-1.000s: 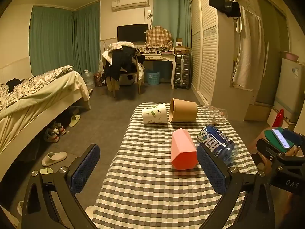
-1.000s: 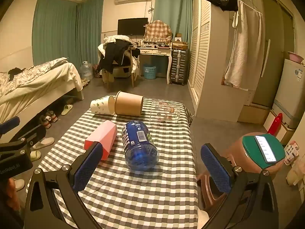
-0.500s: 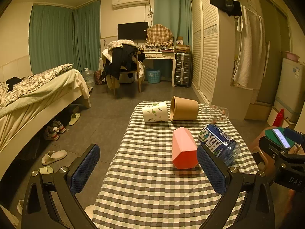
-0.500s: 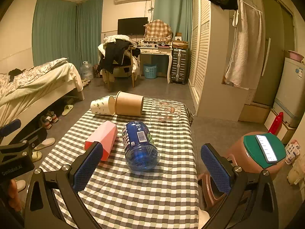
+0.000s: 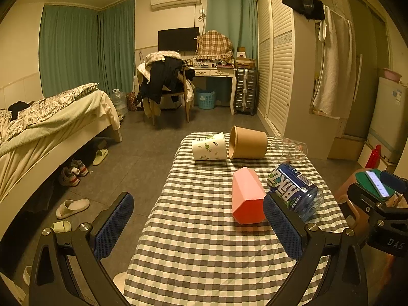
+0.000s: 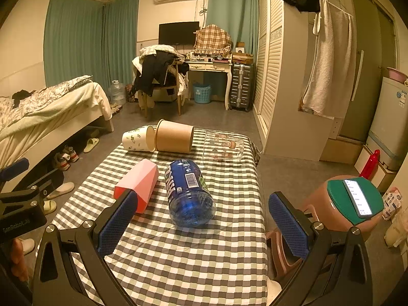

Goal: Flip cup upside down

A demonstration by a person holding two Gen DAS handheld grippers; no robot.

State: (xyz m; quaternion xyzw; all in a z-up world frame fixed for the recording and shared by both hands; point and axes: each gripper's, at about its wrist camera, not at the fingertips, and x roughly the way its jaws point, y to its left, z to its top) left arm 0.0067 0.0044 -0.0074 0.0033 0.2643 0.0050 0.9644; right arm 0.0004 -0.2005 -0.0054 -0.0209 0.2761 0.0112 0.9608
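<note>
Left wrist view
Your left gripper (image 5: 198, 225): released, jaws wide apart, holding nothing, above the near end of the table (image 5: 204, 250).
Pink cup (image 5: 246, 195): on its side near the table's middle, closed end toward you, just ahead of your right-hand pad.
Blue bottle (image 5: 293, 191): on its side just beside the pink cup, toward the table's right edge.
Leaf-print paper cup (image 5: 209, 150): on its side at the far end, mouth against the brown paper cup (image 5: 247, 142).
Clear glass (image 5: 289, 148): on its side at the far right corner.
Your right gripper (image 5: 382, 209): only part of it shows past the right edge; you cannot tell its state here.

Right wrist view
Your right gripper (image 6: 201, 223): released, jaws wide apart, empty, over the near right part of the table (image 6: 183, 260).
Pink cup (image 6: 139, 184): on its side left of middle, partly behind your left-hand pad.
Blue bottle (image 6: 187, 191): on its side at the middle, base toward you.
Leaf-print paper cup (image 6: 138, 138) and brown paper cup (image 6: 174, 136): on their sides, touching, at the far left end.
Clear glass (image 6: 224, 146): at the far right corner.
Phone (image 6: 358, 197): on a green-topped stool (image 6: 329, 209) off the right edge.
</note>
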